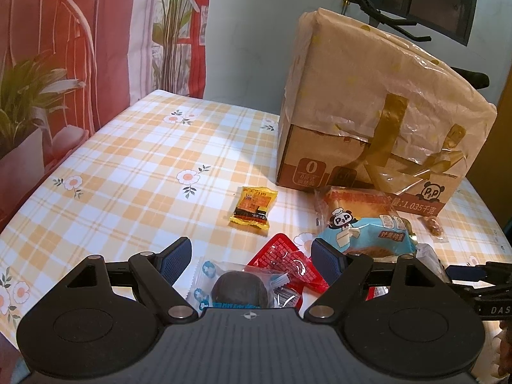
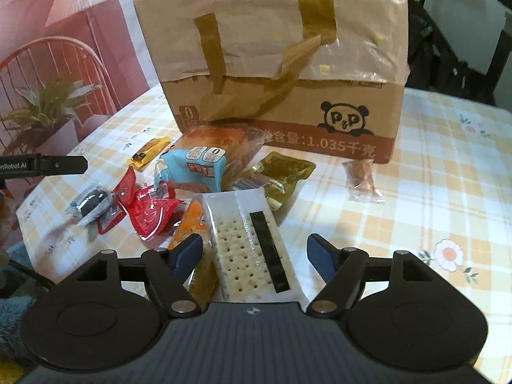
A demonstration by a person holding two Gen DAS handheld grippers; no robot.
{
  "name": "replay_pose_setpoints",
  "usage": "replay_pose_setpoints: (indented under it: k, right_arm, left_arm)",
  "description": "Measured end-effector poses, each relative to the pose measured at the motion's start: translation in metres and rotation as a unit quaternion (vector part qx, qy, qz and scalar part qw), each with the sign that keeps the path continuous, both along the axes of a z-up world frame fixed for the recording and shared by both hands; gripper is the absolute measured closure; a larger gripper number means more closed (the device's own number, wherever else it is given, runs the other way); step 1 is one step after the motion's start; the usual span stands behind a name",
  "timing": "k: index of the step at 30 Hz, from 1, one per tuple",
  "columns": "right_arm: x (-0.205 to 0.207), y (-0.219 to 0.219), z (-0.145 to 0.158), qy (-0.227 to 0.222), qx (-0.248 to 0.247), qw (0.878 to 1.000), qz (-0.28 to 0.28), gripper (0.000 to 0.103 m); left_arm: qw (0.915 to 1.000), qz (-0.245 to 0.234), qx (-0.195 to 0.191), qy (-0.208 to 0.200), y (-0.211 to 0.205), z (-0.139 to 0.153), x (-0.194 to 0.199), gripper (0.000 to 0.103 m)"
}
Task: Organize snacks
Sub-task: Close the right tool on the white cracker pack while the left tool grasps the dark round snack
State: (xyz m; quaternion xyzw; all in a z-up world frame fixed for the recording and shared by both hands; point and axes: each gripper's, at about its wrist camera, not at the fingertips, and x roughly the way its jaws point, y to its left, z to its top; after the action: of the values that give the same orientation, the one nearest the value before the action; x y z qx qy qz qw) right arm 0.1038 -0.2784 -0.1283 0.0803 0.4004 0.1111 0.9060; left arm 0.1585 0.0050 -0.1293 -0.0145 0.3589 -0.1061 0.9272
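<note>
1. Nearest the lens, the right gripper [image 2: 254, 256] hangs over a clear-wrapped pack of crackers [image 2: 252, 246], its jaws standing apart with the pack lying between them; the right pad is clear of the wrapper, while whether the left pad touches it cannot be told.
2. The left gripper [image 1: 251, 257] is likewise spread wide, its pads pressing on nothing, above a dark round snack in a clear wrapper [image 1: 238, 288] and a red packet [image 1: 288, 264].
3. The cardboard box [image 2: 288, 102], partly covered by a bag with olive handles, stands on the checked tablecloth [image 1: 128, 166] and serves as the landmark.
4. Directly in front of the box lies a blue-and-orange bread packet [image 2: 198, 166], close against its base.
5. A gold foil packet [image 2: 284, 172] lies in front of the box, just beside the bread.
6. A small yellow packet [image 1: 254, 206] sits in front of the box's left corner, apart from the heap.
7. A small clear-wrapped brown snack [image 2: 361, 176] lies alone before the box's right corner.
</note>
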Motion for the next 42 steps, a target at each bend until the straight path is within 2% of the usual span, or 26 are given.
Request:
replay_pose_setpoints:
  k: [4, 7, 9, 18, 26, 28, 31, 33, 36, 38, 41, 42]
  right_arm:
    - [0.003, -0.002, -0.004, 0.002, 0.020, 1.000, 0.002, 0.030]
    - [0.005, -0.004, -0.005, 0.002, 0.039, 0.999, 0.007, 0.038]
    - [0.006, -0.004, -0.004, 0.000, 0.045, 0.999, 0.008, 0.049]
    - [0.002, -0.003, 0.013, -0.046, 0.015, 0.999, -0.005, 0.049]
    - [0.006, 0.006, 0.022, -0.064, 0.002, 0.998, 0.008, 0.049]
    - [0.005, 0.007, 0.022, -0.063, 0.000, 0.998, 0.010, 0.049]
    - [0.005, 0.006, 0.020, -0.061, 0.004, 0.998, 0.008, 0.049]
    - [0.004, 0.005, 0.020, -0.060, 0.004, 0.998, 0.005, 0.049]
    - [0.004, 0.004, 0.020, -0.061, 0.005, 0.998, 0.004, 0.049]
    - [0.004, 0.004, 0.019, -0.060, 0.006, 0.998, 0.002, 0.049]
    - [0.004, 0.004, 0.019, -0.060, 0.005, 0.998, 0.002, 0.049]
    - [0.004, 0.004, 0.019, -0.060, 0.005, 0.998, 0.002, 0.049]
  left_arm:
    - [1.0000, 0.000, 0.001, 0.003, 0.001, -0.003, 0.002, 0.020]
    - [1.0000, 0.000, 0.004, 0.009, 0.001, -0.006, 0.003, 0.020]
    - [0.9999, -0.002, 0.003, 0.016, 0.003, -0.009, 0.005, 0.020]
    - [0.9983, -0.028, 0.013, 0.049, -0.001, -0.024, 0.008, 0.020]
    - [0.9976, -0.009, -0.007, 0.069, 0.006, -0.027, 0.013, 0.020]
    - [0.9978, -0.007, 0.001, 0.066, 0.005, -0.029, 0.013, 0.020]
    - [0.9970, -0.002, 0.019, 0.075, 0.005, -0.037, 0.016, 0.026]
    - [0.9963, 0.008, 0.021, 0.083, 0.009, -0.044, 0.019, 0.027]
    - [0.9973, 0.008, 0.030, 0.067, 0.009, -0.047, 0.016, 0.026]
    - [0.9974, 0.006, 0.033, 0.064, 0.008, -0.046, 0.015, 0.037]
    - [0.9982, 0.012, 0.028, 0.052, 0.012, -0.041, 0.013, 0.047]
    - [0.9984, 0.015, 0.027, 0.047, 0.013, -0.038, 0.012, 0.048]
